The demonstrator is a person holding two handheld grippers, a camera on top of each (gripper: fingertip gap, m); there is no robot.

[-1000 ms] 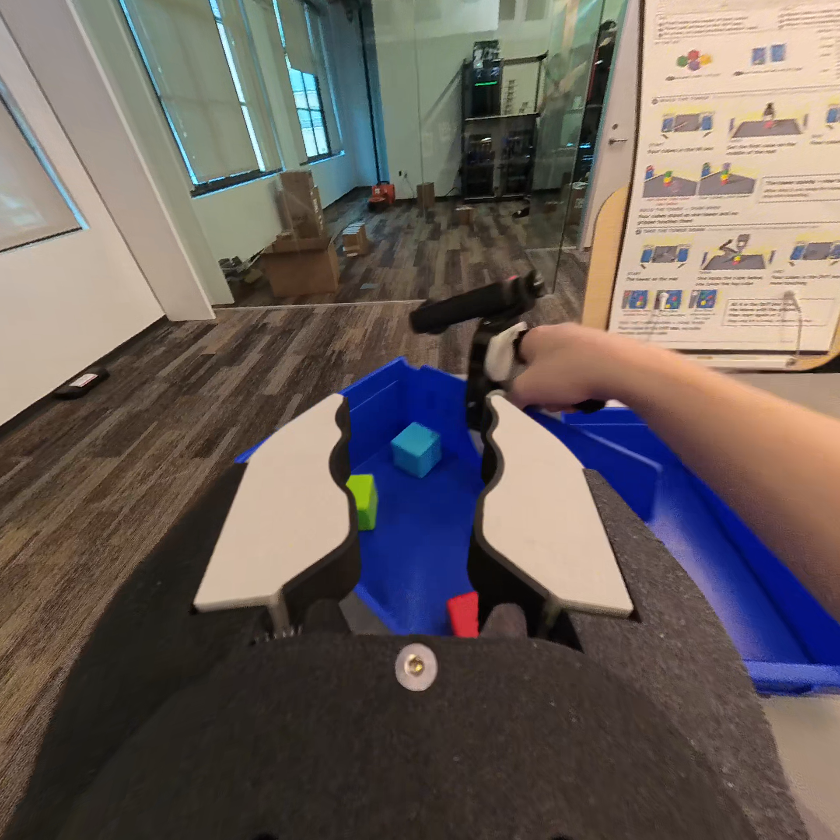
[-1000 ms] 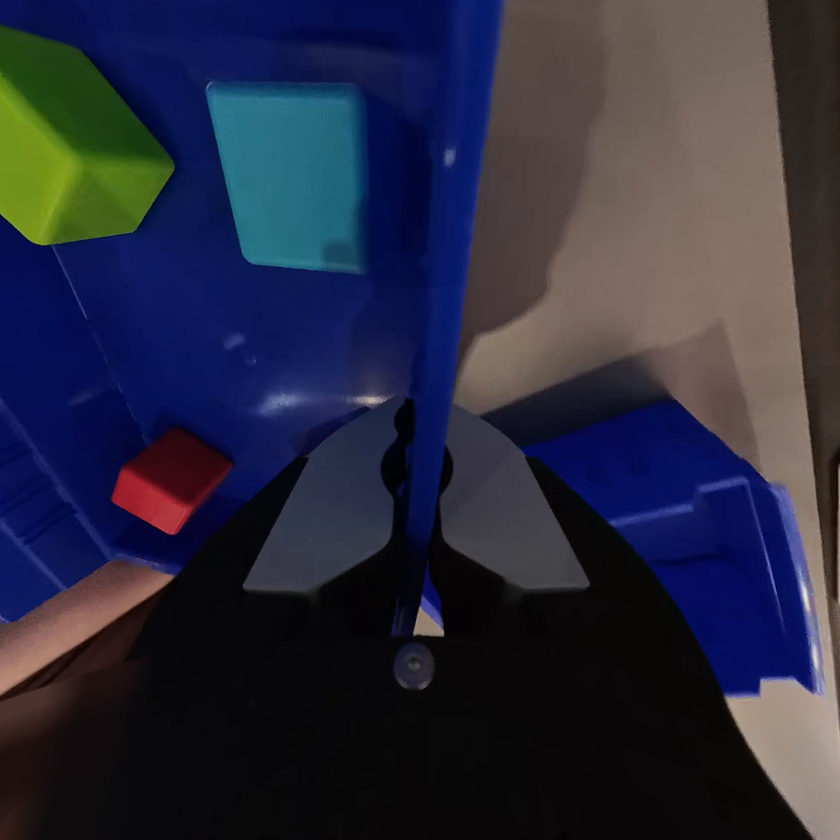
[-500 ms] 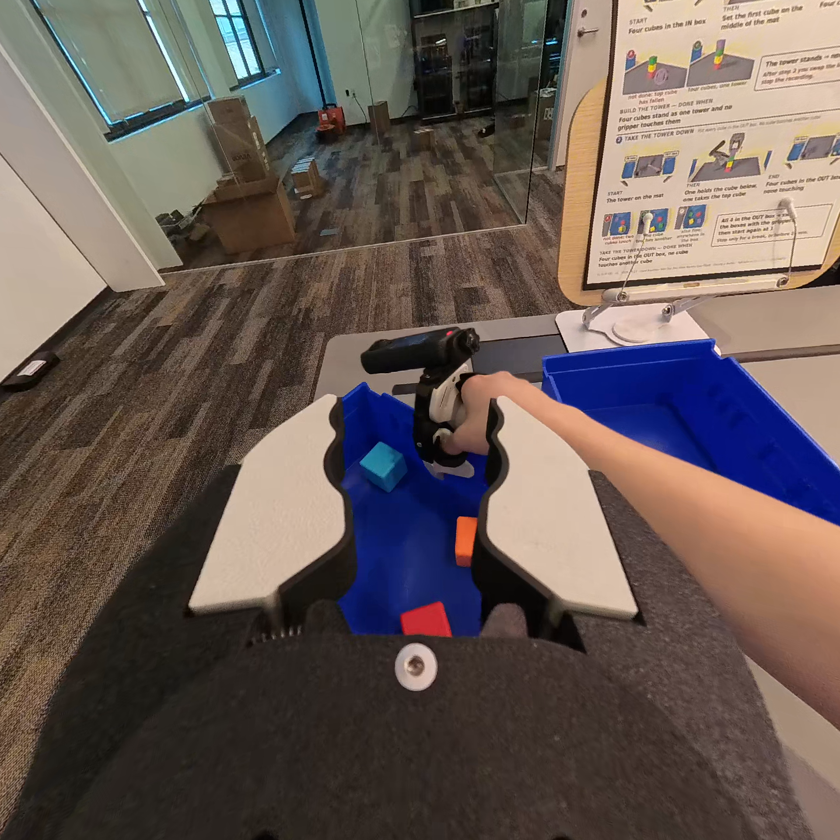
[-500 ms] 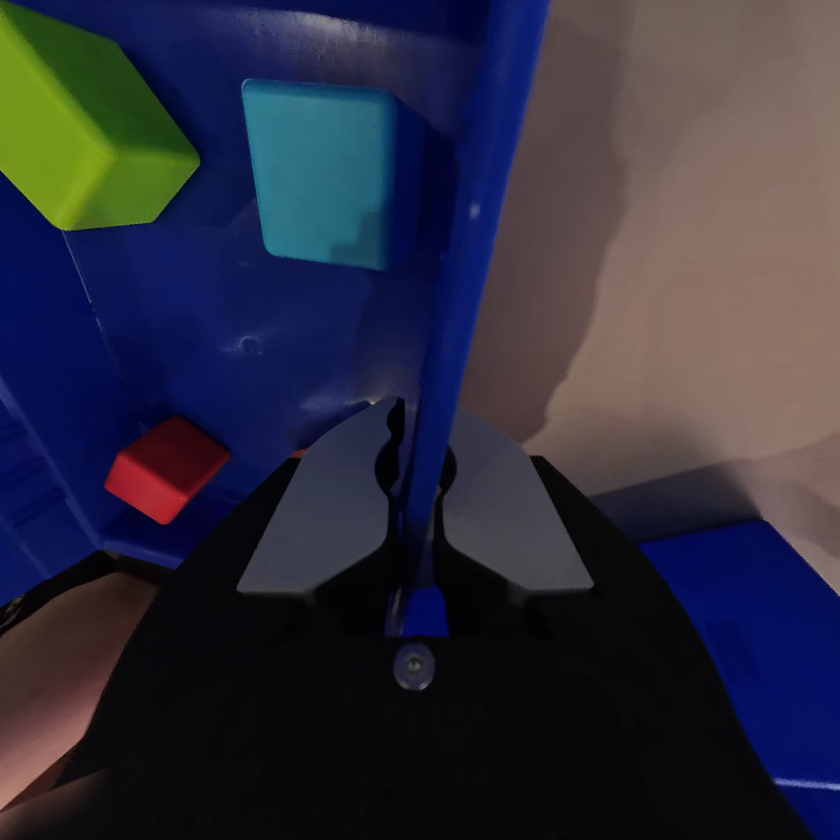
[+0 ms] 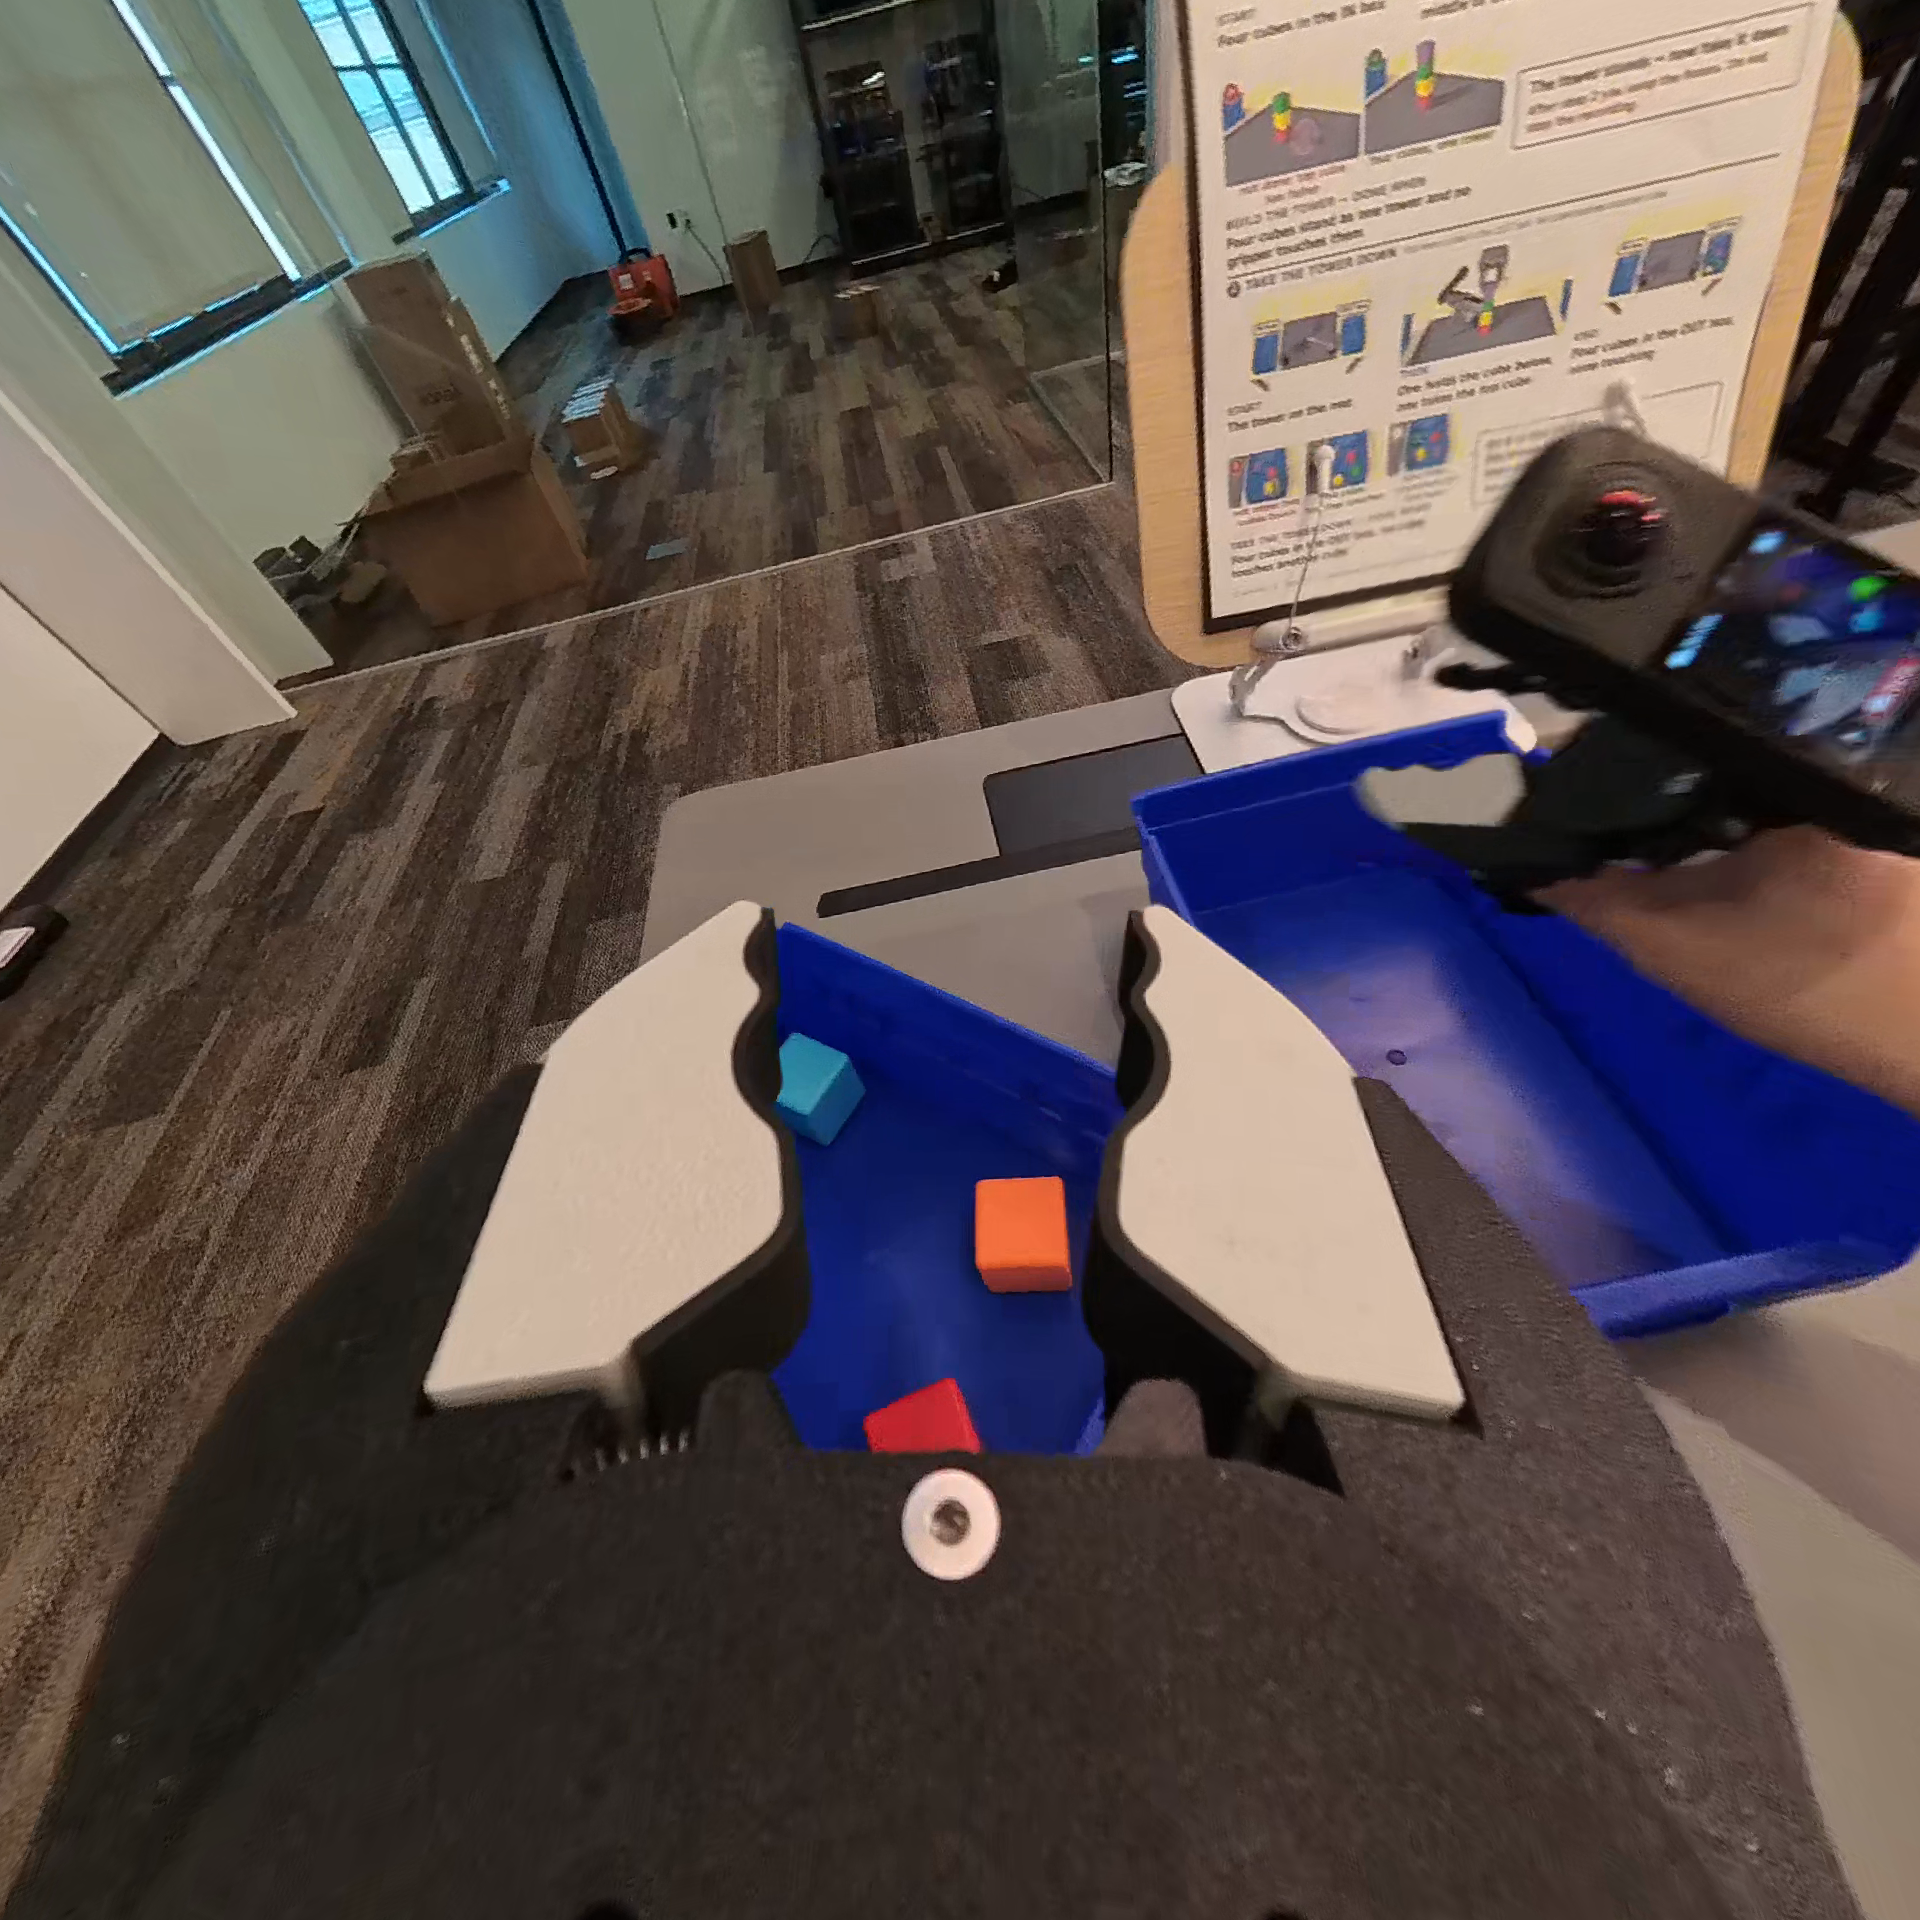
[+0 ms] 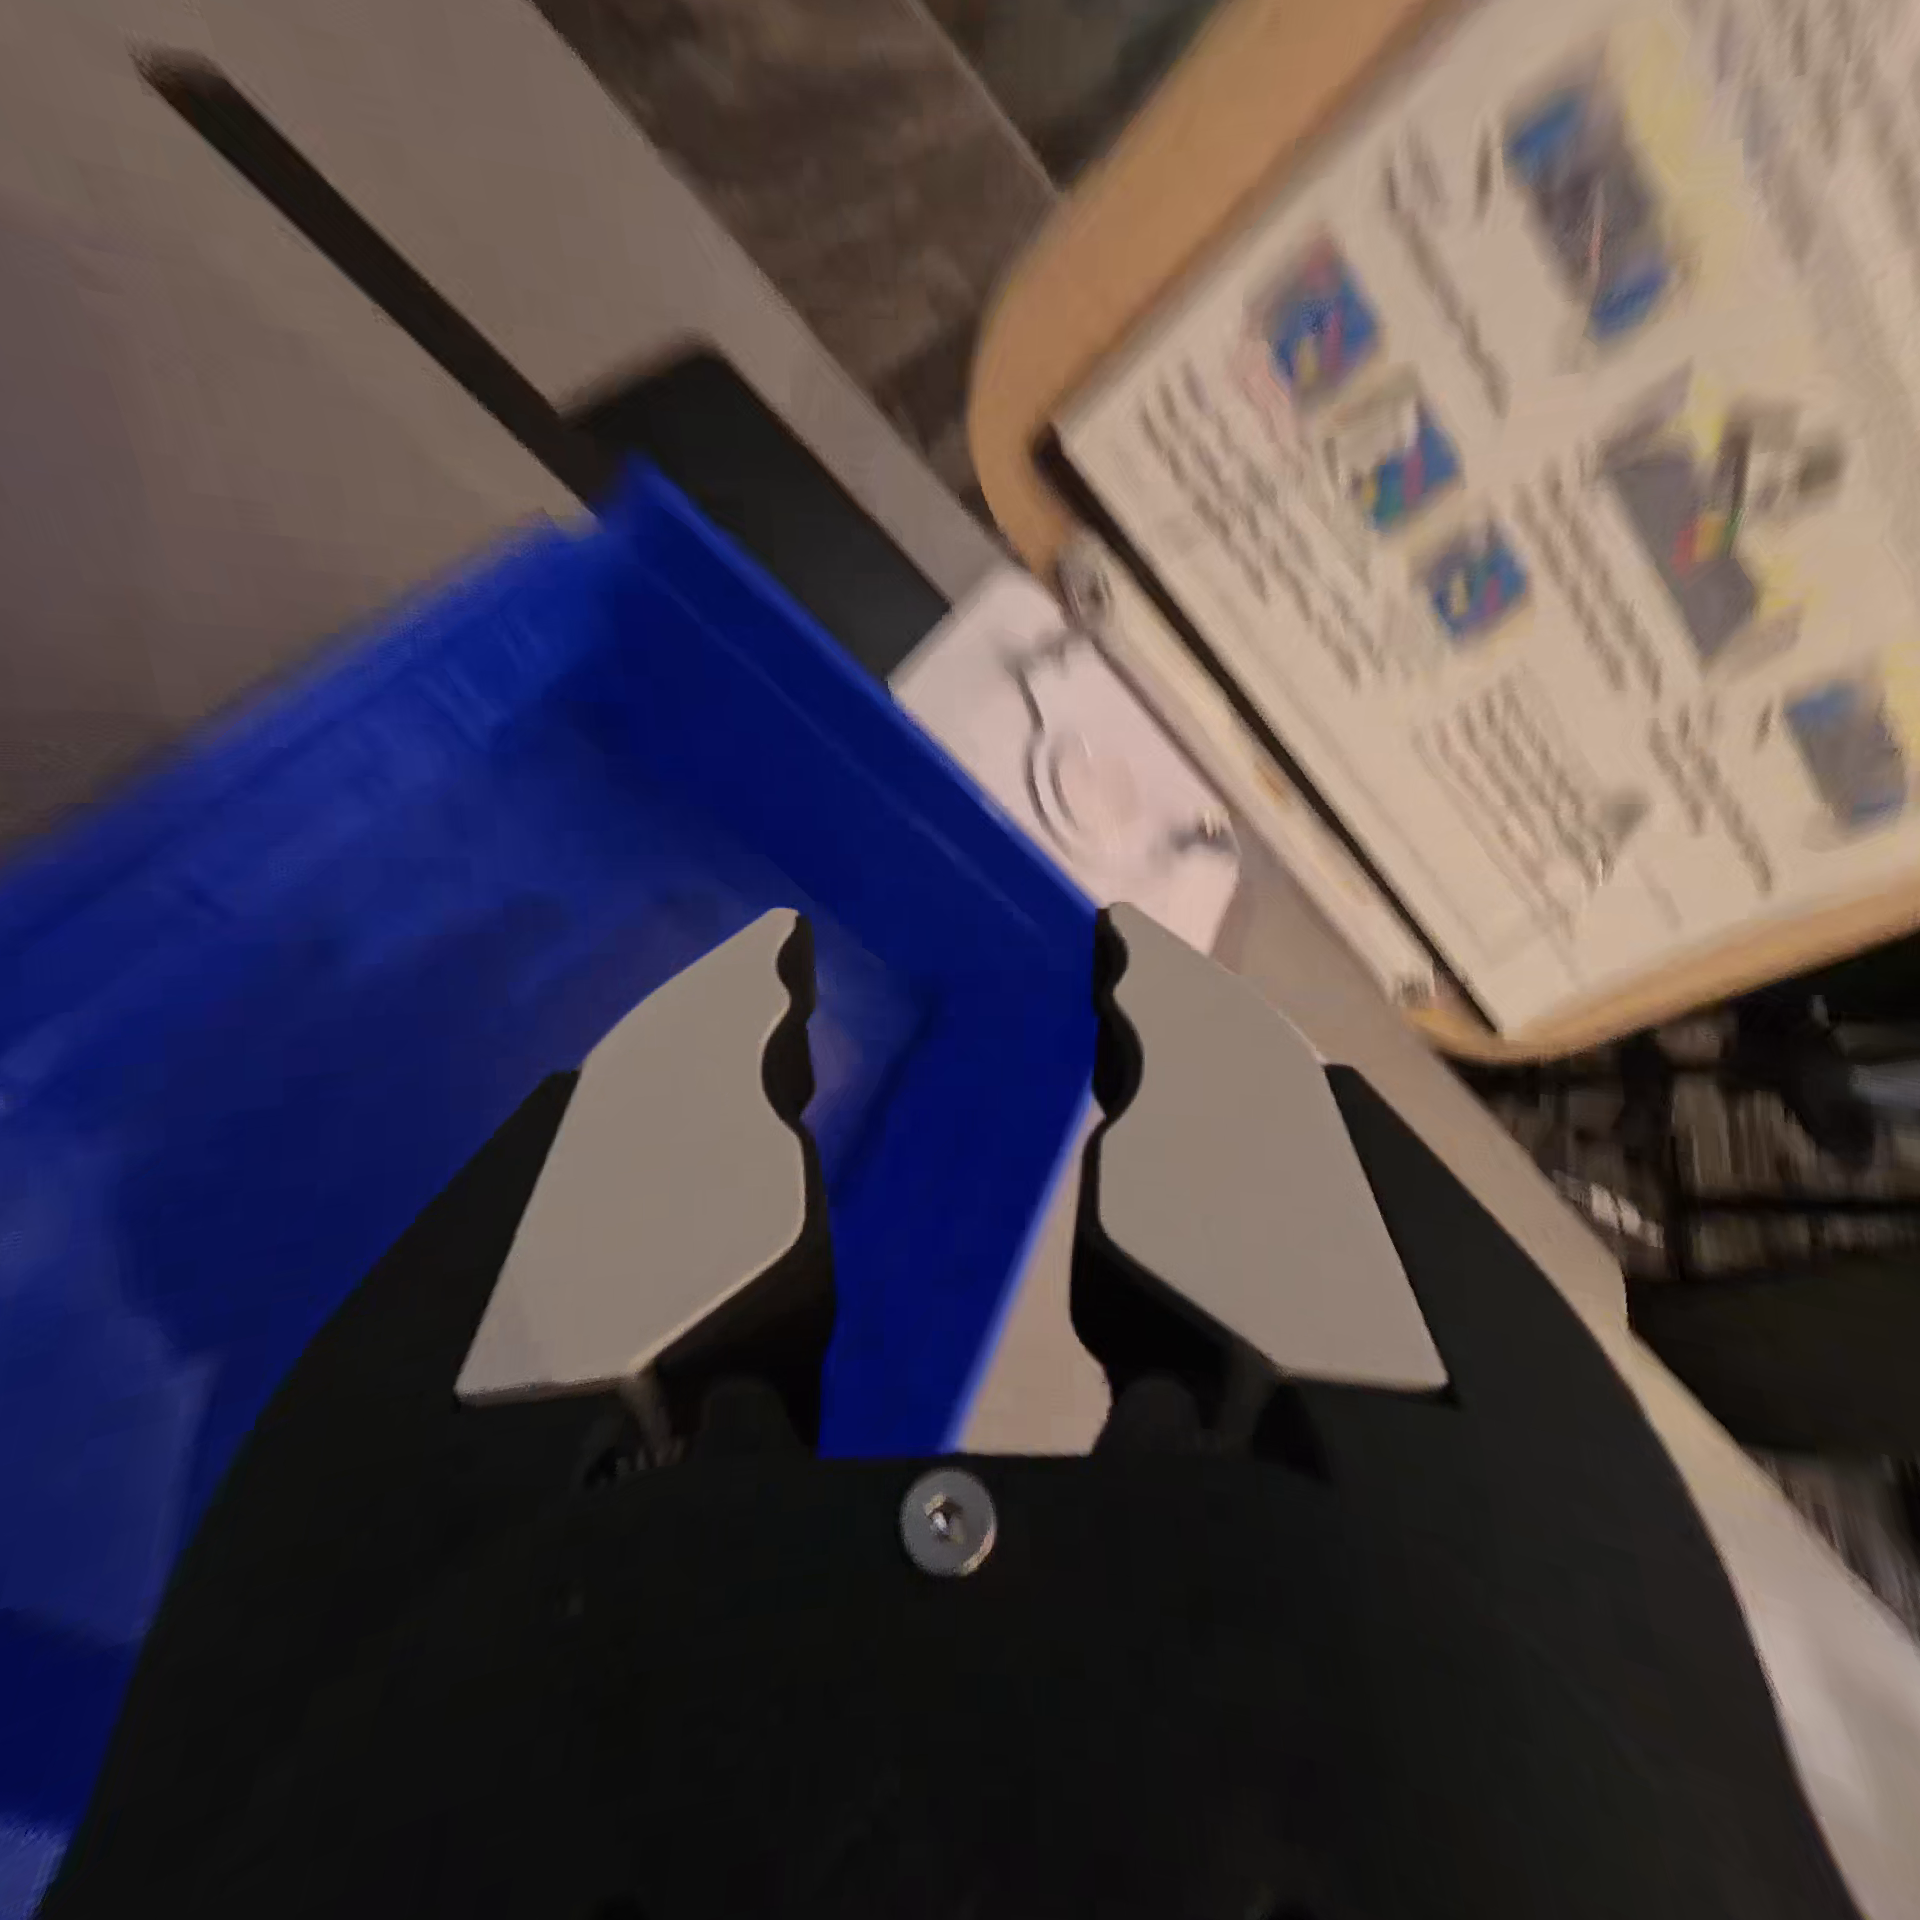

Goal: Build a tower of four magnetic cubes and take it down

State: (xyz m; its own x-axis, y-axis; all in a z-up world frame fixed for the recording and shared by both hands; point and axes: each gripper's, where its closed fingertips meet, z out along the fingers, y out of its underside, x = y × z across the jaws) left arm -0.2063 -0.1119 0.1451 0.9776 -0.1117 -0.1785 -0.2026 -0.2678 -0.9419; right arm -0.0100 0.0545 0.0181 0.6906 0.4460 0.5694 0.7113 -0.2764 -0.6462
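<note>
Below left gripper fingers – orange cube, in bin

Premises: office space fitted out as a test lab; dark wood-pattern plank floor; large windows along the left wall; glass partition; dark equipment racks behind it; cardboard boxes stacked on the floor; grey table carrying an illustrated instruction sheet on a wooden board.
</note>
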